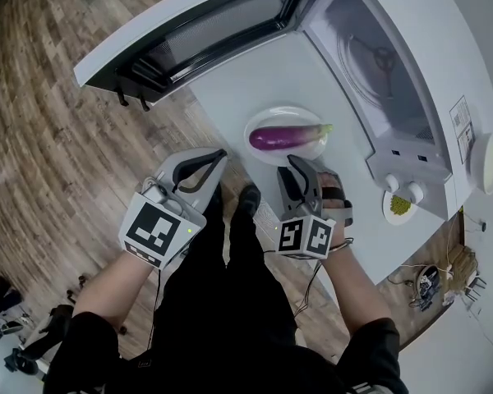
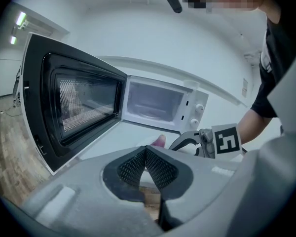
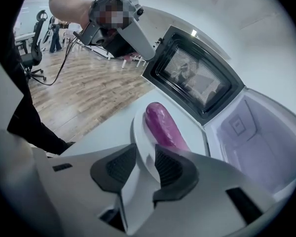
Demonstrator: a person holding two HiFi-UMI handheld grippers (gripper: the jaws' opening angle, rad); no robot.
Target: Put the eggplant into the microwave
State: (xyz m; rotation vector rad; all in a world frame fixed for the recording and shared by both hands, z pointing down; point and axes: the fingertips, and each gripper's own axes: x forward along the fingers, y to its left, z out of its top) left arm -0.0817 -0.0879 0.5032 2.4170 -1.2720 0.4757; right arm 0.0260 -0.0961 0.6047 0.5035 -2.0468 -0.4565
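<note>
Right gripper (image 3: 145, 164): jaws wide apart, gripping nothing, white plate's (image 3: 138, 132) near rim showing in the gap. Glossy purple eggplant (image 1: 283, 136) lies on that plate at its 12 o'clock. White microwave (image 1: 411, 72), door open, at plate's 2 o'clock. Left gripper (image 2: 145, 154): pads together, empty, at 9 o'clock.

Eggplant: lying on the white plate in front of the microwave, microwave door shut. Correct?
Not quite. The microwave door is open, as the head view shows. The eggplant does lie on the white plate in front of the microwave.
</note>
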